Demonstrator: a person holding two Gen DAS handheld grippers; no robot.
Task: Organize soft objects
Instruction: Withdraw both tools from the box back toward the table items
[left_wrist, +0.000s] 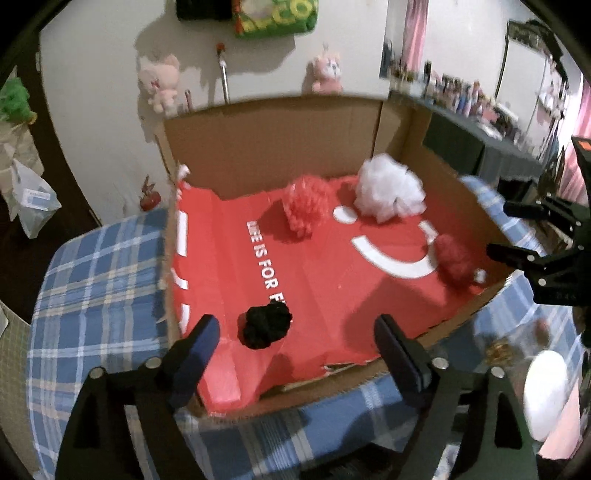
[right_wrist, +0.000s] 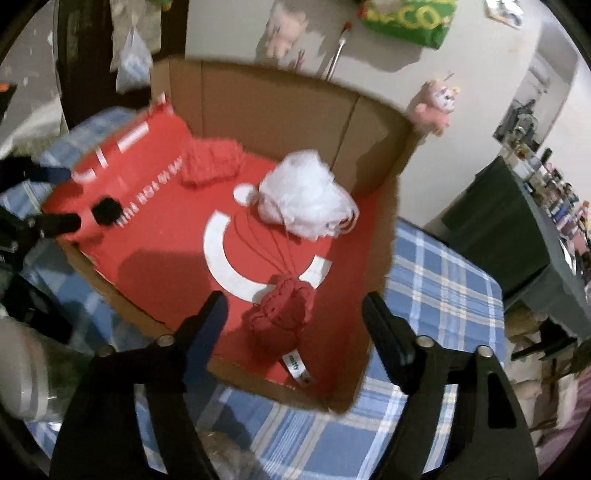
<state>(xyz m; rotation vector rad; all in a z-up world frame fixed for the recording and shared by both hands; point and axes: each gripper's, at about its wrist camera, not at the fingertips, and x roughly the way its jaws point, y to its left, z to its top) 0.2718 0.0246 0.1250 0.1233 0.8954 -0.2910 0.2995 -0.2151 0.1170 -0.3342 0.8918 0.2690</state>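
Note:
A cardboard box (left_wrist: 266, 136) (right_wrist: 266, 103) with a red printed floor lies on a blue plaid cloth. Inside lie a black yarn ball (left_wrist: 266, 325) (right_wrist: 106, 210), a coral pom (left_wrist: 306, 206) (right_wrist: 212, 162), a white mesh puff (left_wrist: 389, 188) (right_wrist: 306, 195) and a dark red knit piece (left_wrist: 454, 262) (right_wrist: 280, 314). My left gripper (left_wrist: 295, 350) is open, just in front of the black ball. My right gripper (right_wrist: 295, 328) is open, its fingers either side of the dark red piece; it also shows in the left wrist view (left_wrist: 513, 232).
The plaid cloth (left_wrist: 92, 295) (right_wrist: 443, 280) covers the table around the box. Pink plush toys (left_wrist: 162, 81) (right_wrist: 436, 103) hang on the wall behind. A dark shelf with small bottles (left_wrist: 480, 107) stands at the right. A plastic bag (left_wrist: 33, 199) hangs at the left.

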